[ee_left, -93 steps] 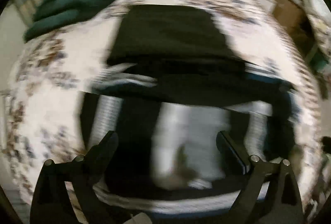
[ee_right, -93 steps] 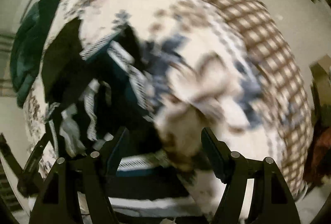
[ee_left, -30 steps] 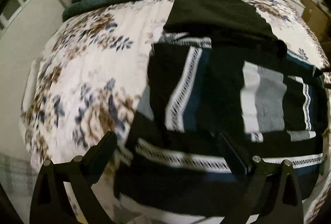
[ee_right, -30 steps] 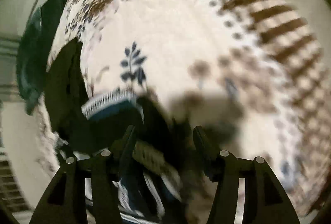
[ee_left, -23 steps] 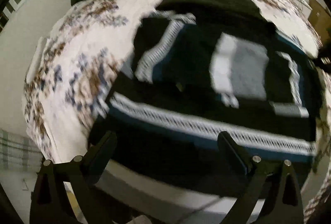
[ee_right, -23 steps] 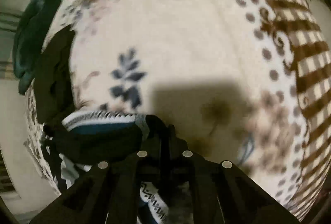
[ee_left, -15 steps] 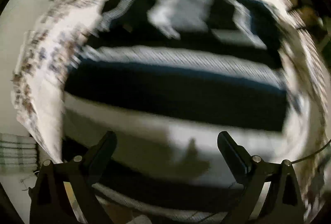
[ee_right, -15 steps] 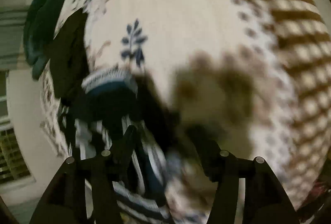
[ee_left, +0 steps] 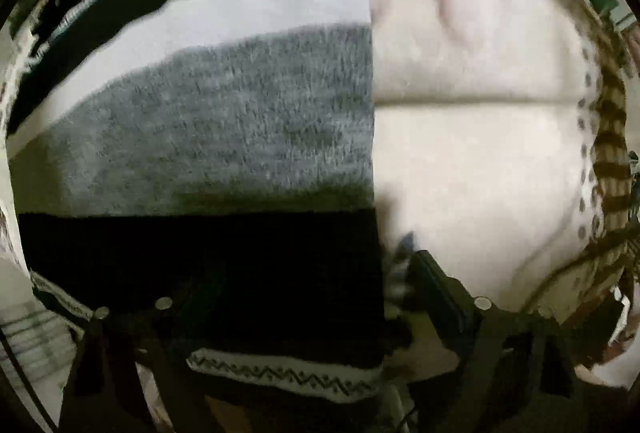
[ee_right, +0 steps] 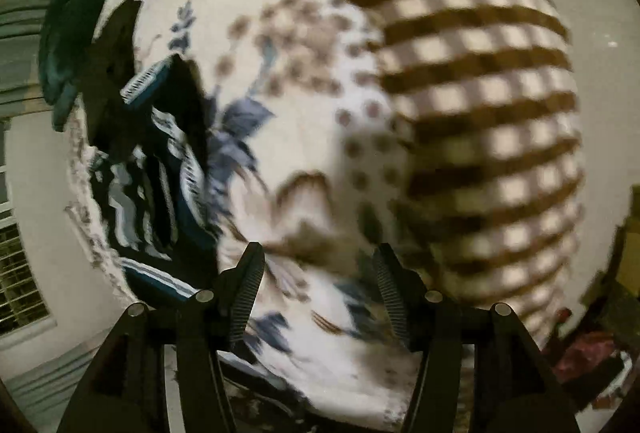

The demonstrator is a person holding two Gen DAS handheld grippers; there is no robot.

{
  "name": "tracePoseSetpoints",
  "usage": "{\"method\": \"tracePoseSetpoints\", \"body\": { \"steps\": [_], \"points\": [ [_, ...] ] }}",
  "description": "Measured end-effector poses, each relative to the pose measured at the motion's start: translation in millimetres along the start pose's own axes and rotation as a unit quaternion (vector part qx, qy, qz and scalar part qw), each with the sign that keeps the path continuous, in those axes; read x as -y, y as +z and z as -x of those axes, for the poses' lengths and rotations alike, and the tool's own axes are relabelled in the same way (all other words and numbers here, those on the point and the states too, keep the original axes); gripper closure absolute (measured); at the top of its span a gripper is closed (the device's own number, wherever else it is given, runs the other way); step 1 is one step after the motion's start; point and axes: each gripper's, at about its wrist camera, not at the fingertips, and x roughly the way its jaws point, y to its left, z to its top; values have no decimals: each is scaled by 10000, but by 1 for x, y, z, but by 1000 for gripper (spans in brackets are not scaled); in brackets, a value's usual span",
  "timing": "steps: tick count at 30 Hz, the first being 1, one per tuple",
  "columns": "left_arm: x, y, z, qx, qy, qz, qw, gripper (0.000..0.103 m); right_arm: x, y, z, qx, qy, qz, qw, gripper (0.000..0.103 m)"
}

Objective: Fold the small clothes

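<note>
A striped knit garment [ee_left: 224, 137], black with grey, white and patterned bands, lies on the bed and fills the left of the left wrist view. My left gripper [ee_left: 320, 285] is open and low over its right edge, one finger over the black band, the other over the bedspread. In the right wrist view the same garment [ee_right: 160, 169] lies at the left. My right gripper [ee_right: 320, 273] is open and empty, held over the bedspread to the right of the garment.
The bedspread [ee_right: 304, 73] is cream with blue and brown flowers and a brown checked border [ee_right: 480, 113]. A dark green blanket [ee_right: 68, 33] and a black folded garment [ee_right: 116, 45] lie at the far end. A window [ee_right: 16, 273] is at the left.
The right gripper shut on the garment's edge, then opened and pulled back off it. The left gripper moved down and right, close over the garment's right edge.
</note>
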Motion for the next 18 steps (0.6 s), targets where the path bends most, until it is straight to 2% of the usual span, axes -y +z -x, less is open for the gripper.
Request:
{"method": "tracePoseSetpoints", "body": {
  "steps": [1,2,3,9,14,15,16,17,18],
  "points": [
    [-1,1,7,162,186,-56,9997,79,-6,7,-4,22,123,14,9999,43],
    [-1,0,10,204,201,-84,9996,96,-13,14,-9,52,277,34,9996,41],
    [-3,1,14,191,280,-75,9994,98,-23,24,-16,85,417,59,9991,38],
    [-35,3,46,397,140,407,9983,98,-69,79,-40,202,1153,25,9931,36],
    [-59,2,82,581,27,782,9952,98,-93,113,-68,97,1153,-122,9932,33],
    [-67,2,90,620,5,889,9941,98,-96,117,-72,56,1119,-116,9936,45],
    [-69,0,96,657,-8,944,9934,98,-101,119,-76,62,1075,-115,9941,77],
    [-72,4,102,680,-26,994,9927,98,-105,120,-78,56,942,-106,9955,91],
    [-79,4,110,726,-44,1074,9916,98,-112,119,-78,76,728,-45,9973,92]
  ]
}}
